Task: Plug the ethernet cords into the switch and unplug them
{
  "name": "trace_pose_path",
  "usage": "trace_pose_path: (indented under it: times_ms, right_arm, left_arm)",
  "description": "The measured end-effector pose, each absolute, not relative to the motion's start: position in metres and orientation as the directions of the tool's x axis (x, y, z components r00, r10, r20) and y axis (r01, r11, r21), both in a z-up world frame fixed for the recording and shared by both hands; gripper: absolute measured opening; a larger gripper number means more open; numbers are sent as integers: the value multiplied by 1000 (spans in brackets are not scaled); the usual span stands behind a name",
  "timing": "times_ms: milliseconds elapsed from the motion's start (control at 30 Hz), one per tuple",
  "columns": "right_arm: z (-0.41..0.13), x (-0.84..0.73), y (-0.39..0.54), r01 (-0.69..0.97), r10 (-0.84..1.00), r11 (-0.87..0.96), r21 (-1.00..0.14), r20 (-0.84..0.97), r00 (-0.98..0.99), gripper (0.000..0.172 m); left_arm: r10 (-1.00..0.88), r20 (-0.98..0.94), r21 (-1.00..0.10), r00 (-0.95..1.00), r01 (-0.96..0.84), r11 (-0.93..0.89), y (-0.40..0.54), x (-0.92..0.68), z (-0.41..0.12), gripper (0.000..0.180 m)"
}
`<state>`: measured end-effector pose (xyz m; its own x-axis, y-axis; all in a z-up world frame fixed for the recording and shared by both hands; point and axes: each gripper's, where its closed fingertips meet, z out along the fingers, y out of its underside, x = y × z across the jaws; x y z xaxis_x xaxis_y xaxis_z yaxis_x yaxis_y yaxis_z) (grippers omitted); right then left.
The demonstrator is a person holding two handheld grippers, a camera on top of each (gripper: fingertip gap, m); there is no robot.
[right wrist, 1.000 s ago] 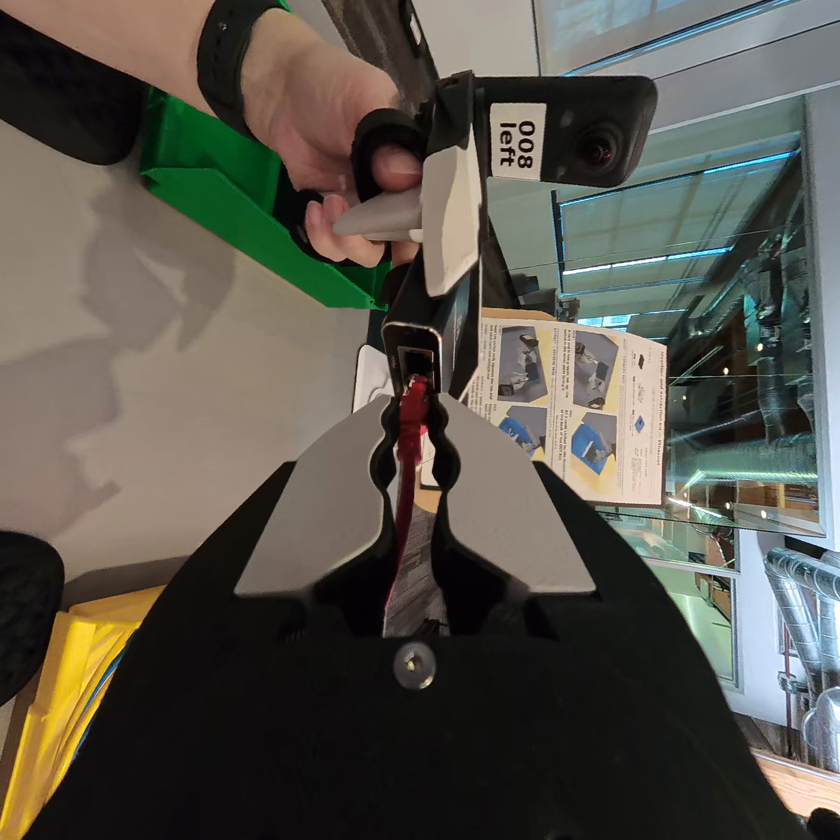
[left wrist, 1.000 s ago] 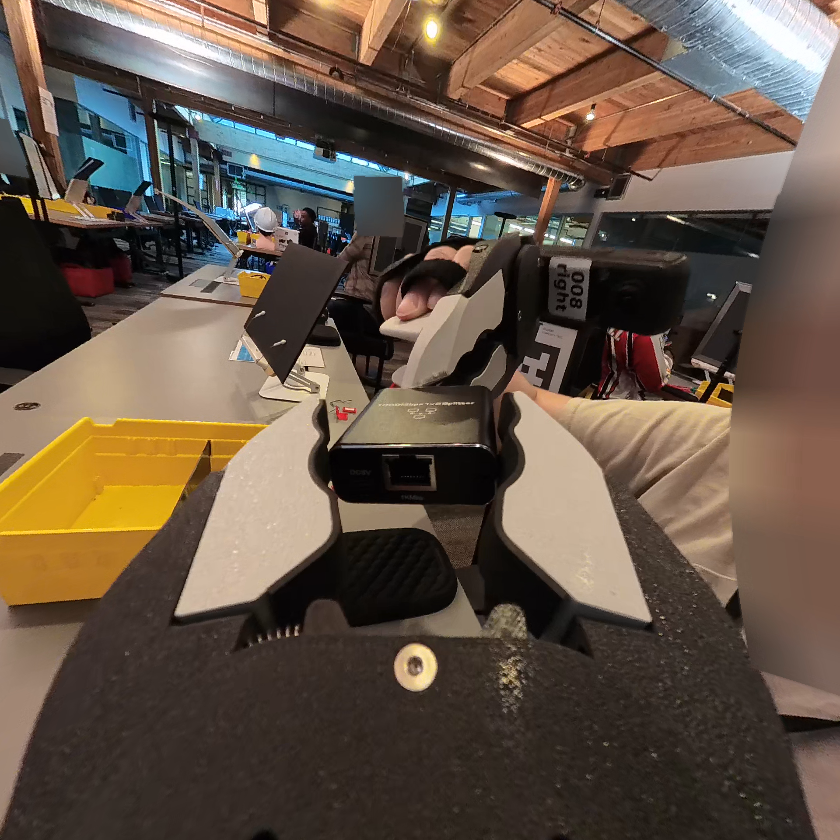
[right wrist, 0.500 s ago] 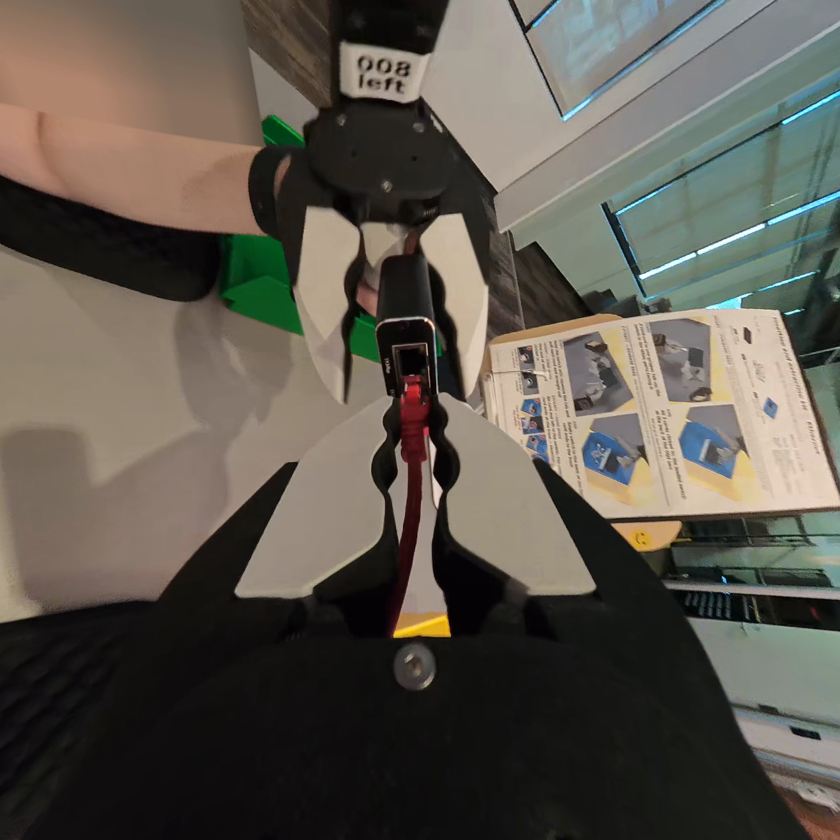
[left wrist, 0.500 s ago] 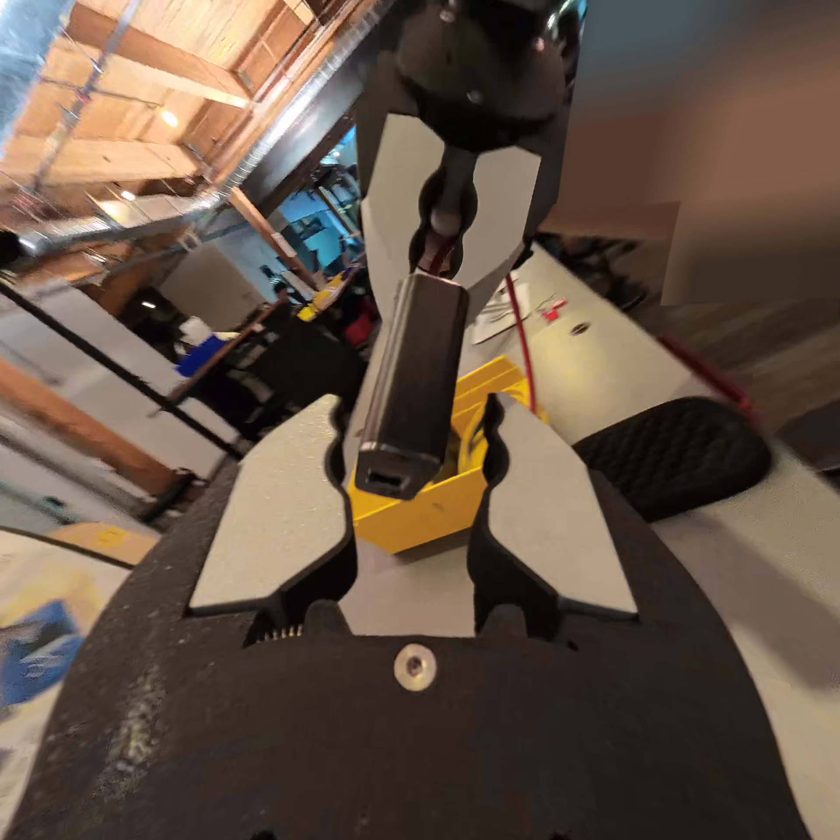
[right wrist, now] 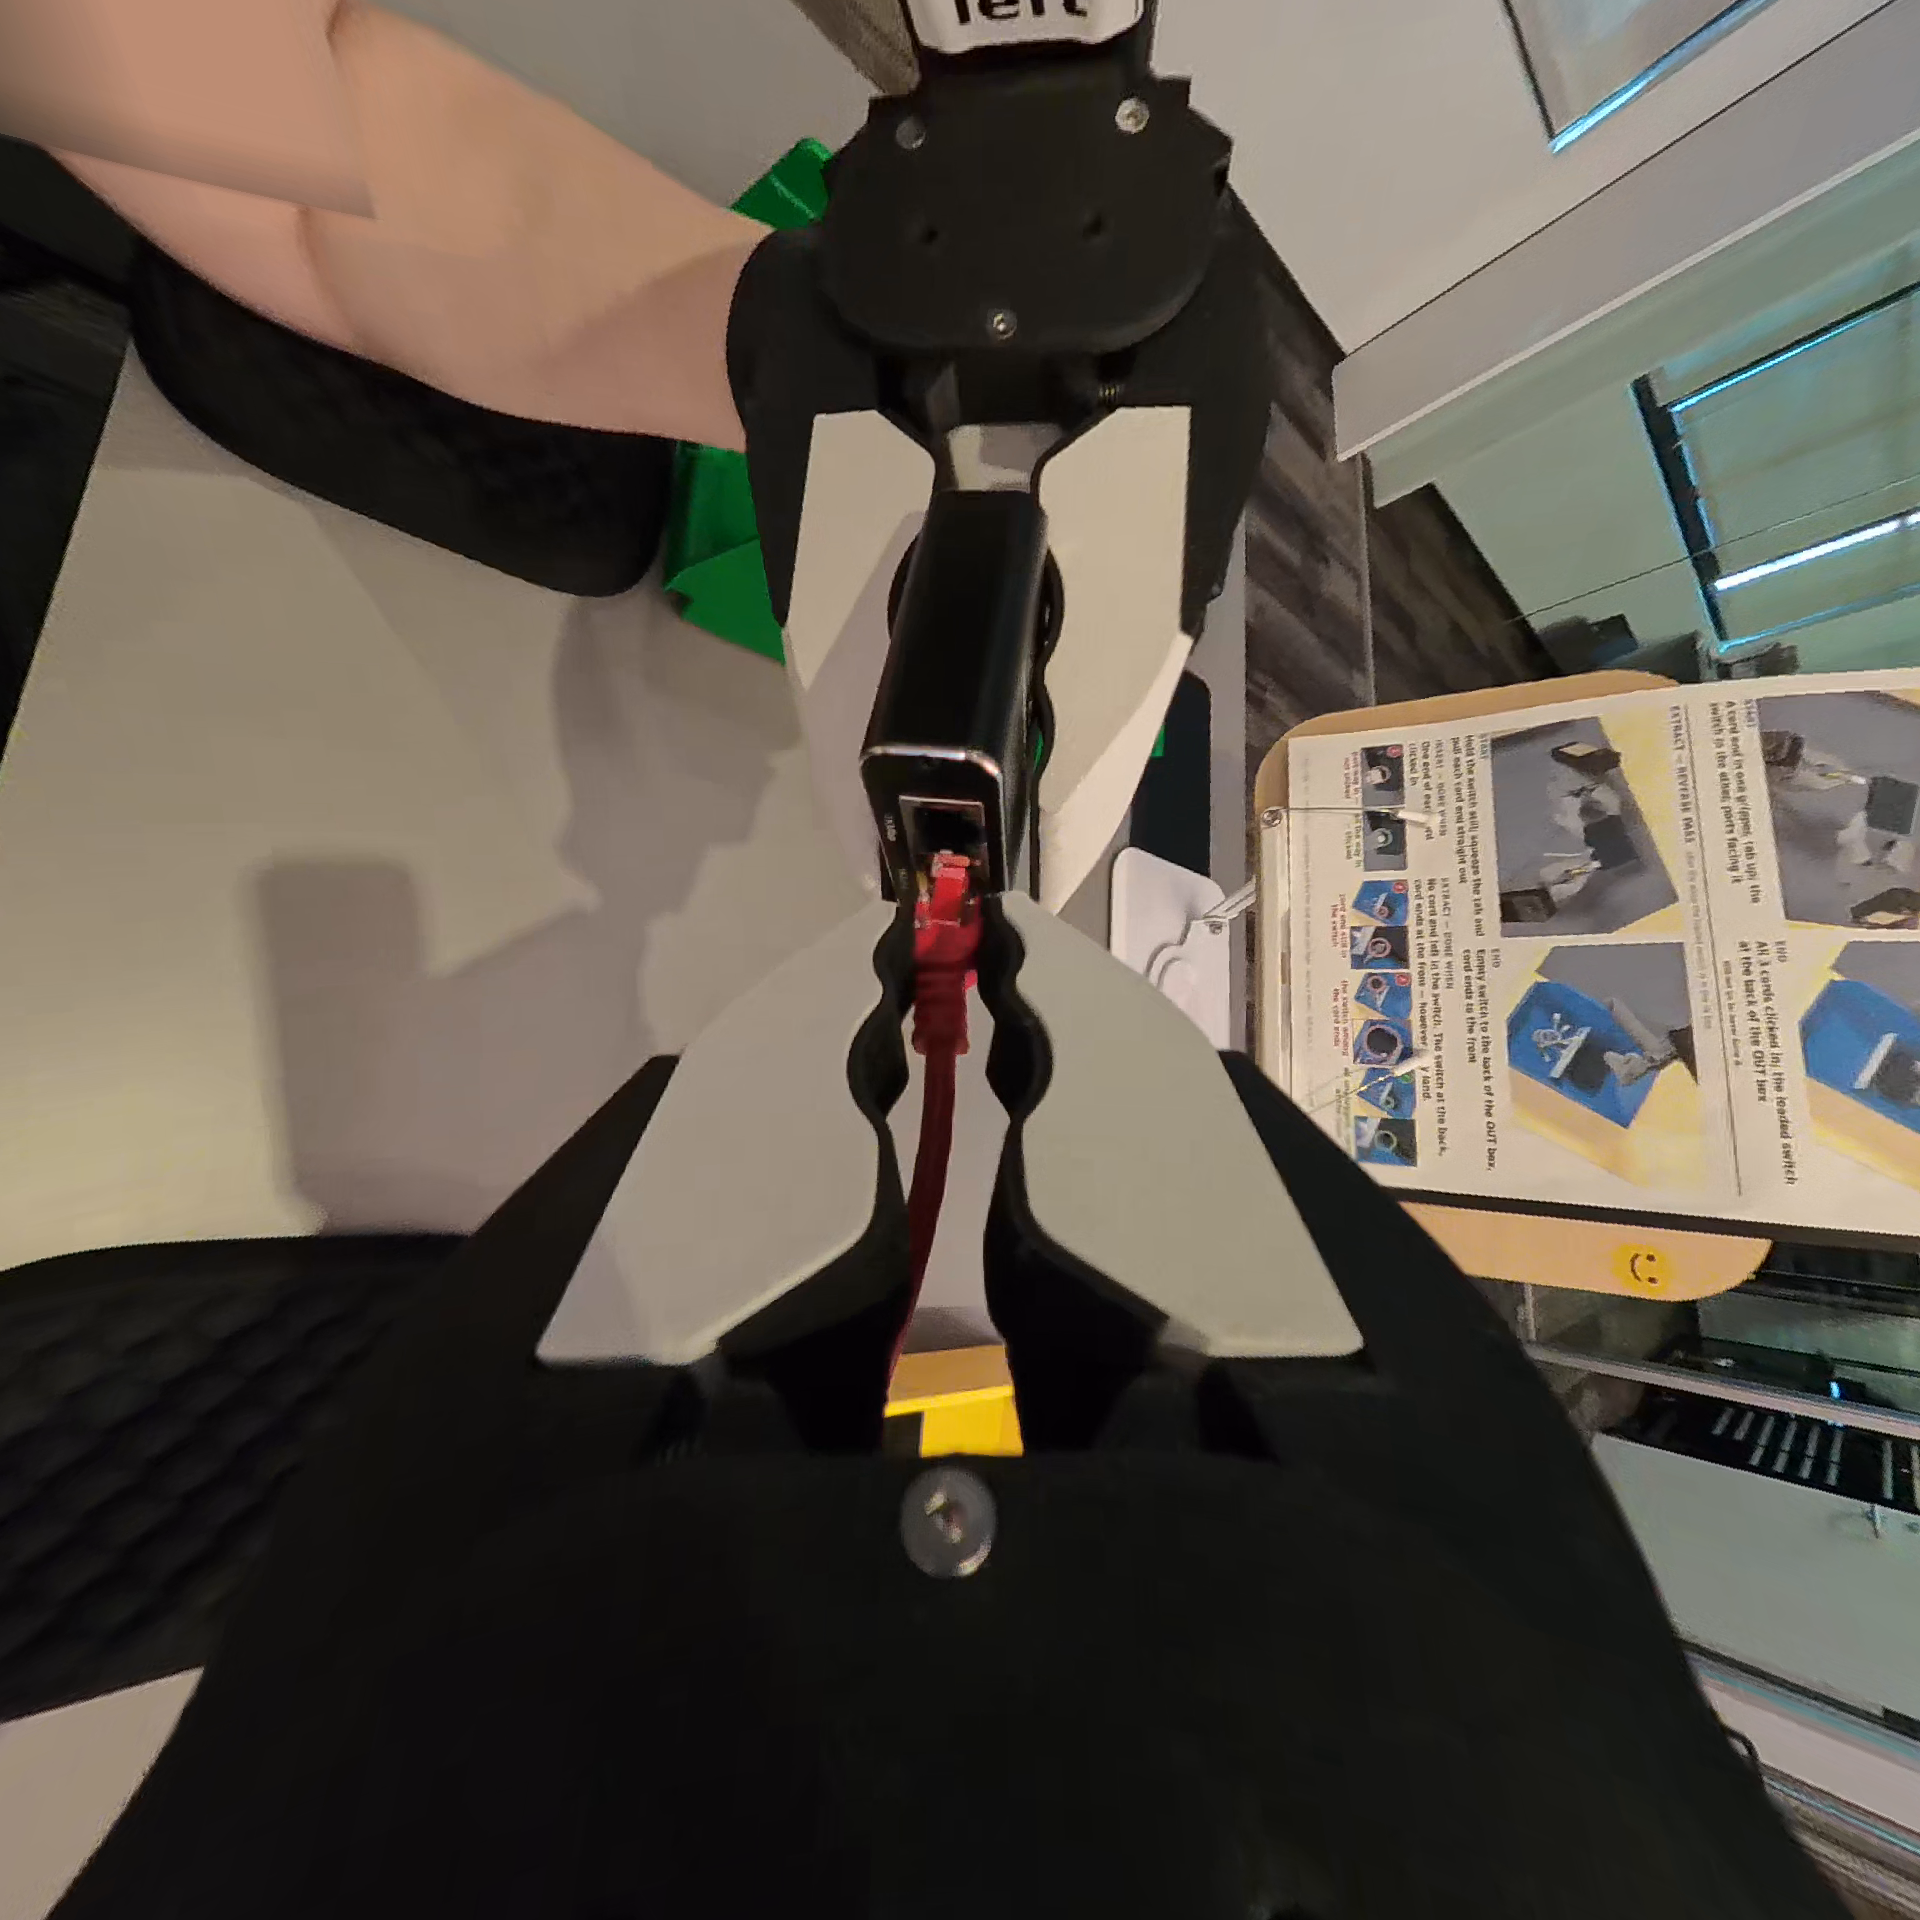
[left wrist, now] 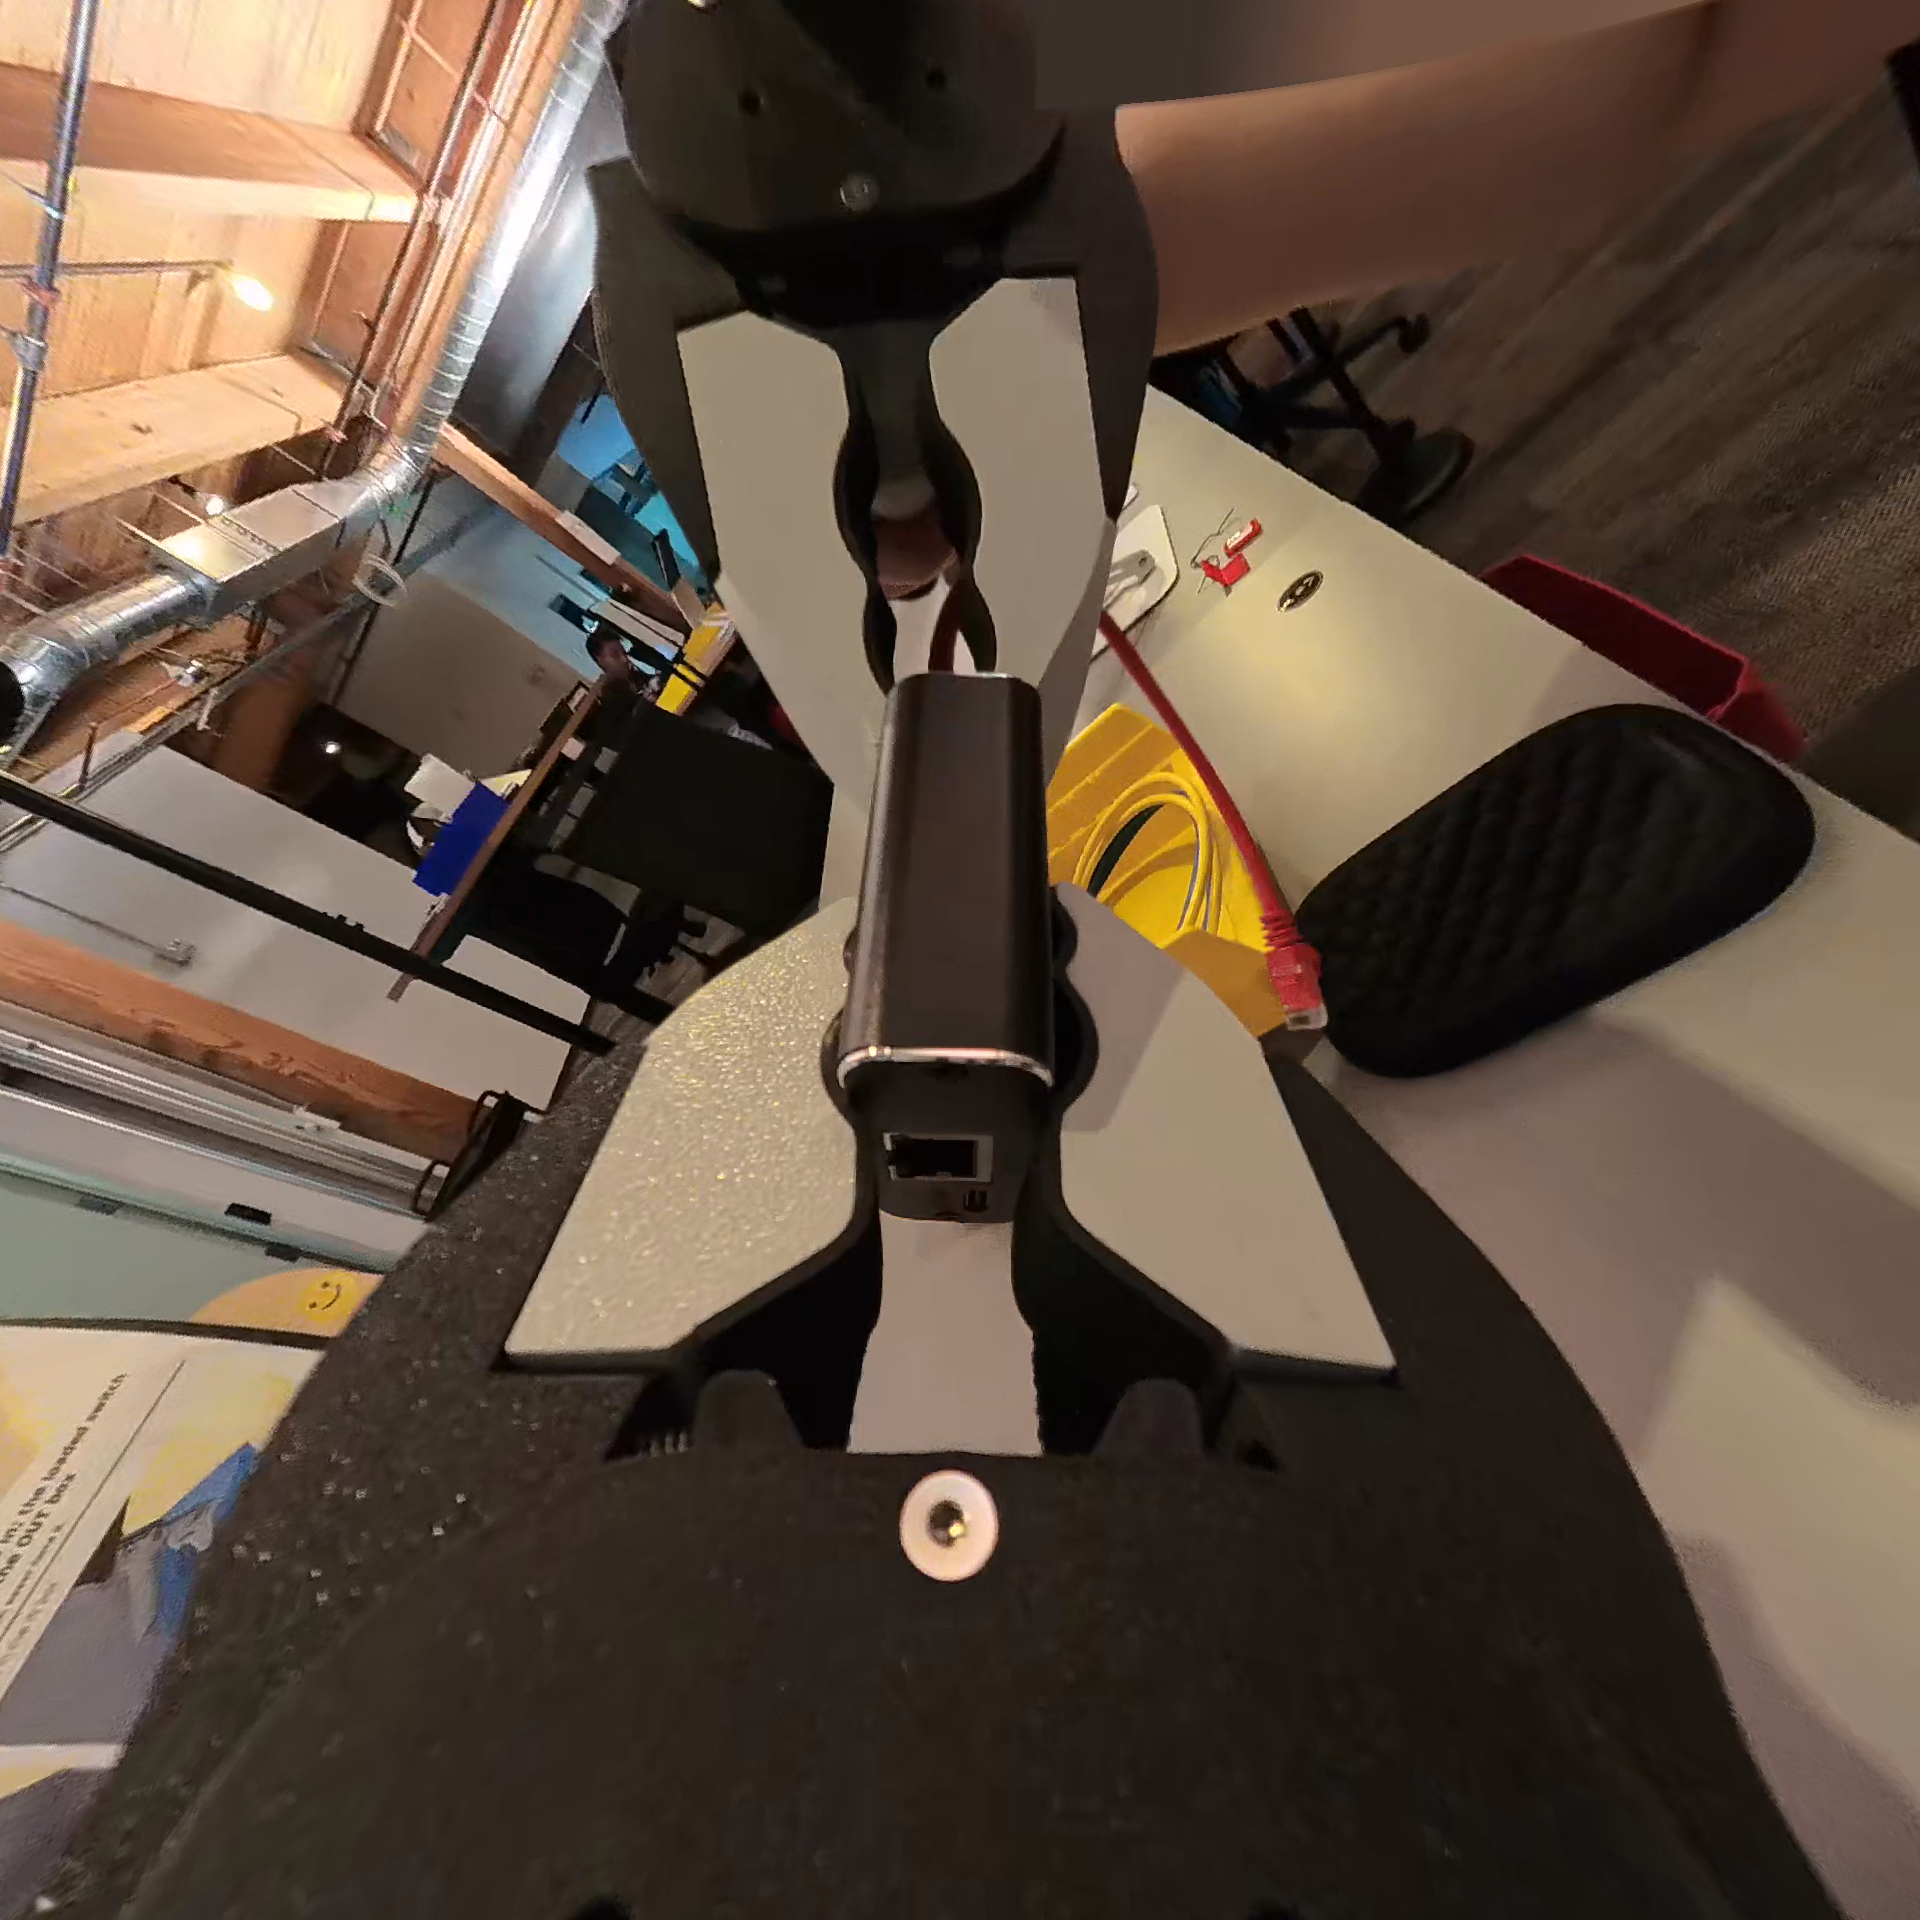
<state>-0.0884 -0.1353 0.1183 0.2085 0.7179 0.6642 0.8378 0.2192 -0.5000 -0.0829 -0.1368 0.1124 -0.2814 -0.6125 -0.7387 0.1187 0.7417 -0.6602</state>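
Centre of the right wrist view: your right gripper (right wrist: 940, 935) clamps the red plug (right wrist: 943, 914), its tip at the port of the black switch (right wrist: 961, 665). Your left gripper (left wrist: 951, 997) grips that switch; cord and switch share one long axis.

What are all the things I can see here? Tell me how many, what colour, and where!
switch: one, black, held between the left jaws.
red cord: one, red, plug pinched in the right jaws at the switch's port; other end by the yellow bin.
yellow bin: one, on the table, yellow cable inside.
green bin: one, behind the switch.
black pad: one, on the table.
instruction sheet: one, on a tan board.
table: one, grey.
left gripper: one.
right gripper: one.
arms: bare, behind each gripper.
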Motion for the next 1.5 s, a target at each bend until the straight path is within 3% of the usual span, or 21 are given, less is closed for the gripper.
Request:
trace_pose_path:
  times_ms: [133, 200, 233, 300, 367, 500, 700, 933, 1033, 1167, 1367, 1500]
  right_arm:
    - [110, -76, -134, 871, 721, 179, -457, 664, 200, 13]
    - [104, -59, -144, 887, 734, 146, -437, 649, 199, 12]
    - [111, -52, -144, 879, 690, 149, -453, 684, 236, 12]
    - [126, -39, -146, 849, 633, 151, -506, 709, 310, 13]
    - [136, -33, -146, 804, 626, 171, -570, 693, 358, 13]
    - [137, -16, -133, 756, 647, 185, -628, 657, 388, 13]
    - [86, 69, -106, 843, 598, 33, -537, 686, 414, 13]
    - [33, 117, -102, 719, 643, -89, -689, 512, 570, 13]
    - [0, 133, -93, 788, 637, -131, -601, 558, 532, 14]
    - [-27, 139, -91, 804, 702, -210, -556, 486, 520, 16]
    - [-16, 150, -94, 866, 713, -228, -445, 529, 460, 17]
    - [1, 149, -100, 840, 730, -297, -455, 459, 506, 27]
  left_arm:
    - [-608, -740, -648, -286, 66, 758, -131, -78, 104, 27]
    - [-618, -782, -617, -85, -40, 786, -83, -85, 117, 26]
    - [-670, -741, -671, -47, 23, 741, -72, -99, 132, 26]
    - [-771, -614, -784, -169, 243, 571, -90, -132, 163, 26]
    - [-735, -658, -744, -164, 290, 601, -103, -145, 172, 26]
    - [-649, -751, -660, -121, 164, 733, -106, -134, 155, 26]
    - [-700, -693, -721, -171, 168, 672, -112, -123, 149, 26]
    - [-692, -688, -723, -219, 116, 681, -108, -111, 133, 26]
    - [-686, -691, -716, -226, 82, 694, -108, -106, 127, 26]
    - [-676, -696, -705, -241, 56, 707, -108, -101, 120, 26]
    - [-672, -696, -701, -255, 35, 713, -108, -97, 114, 26]
    - [-675, -691, -704, -259, 27, 710, -108, -96, 113, 26]
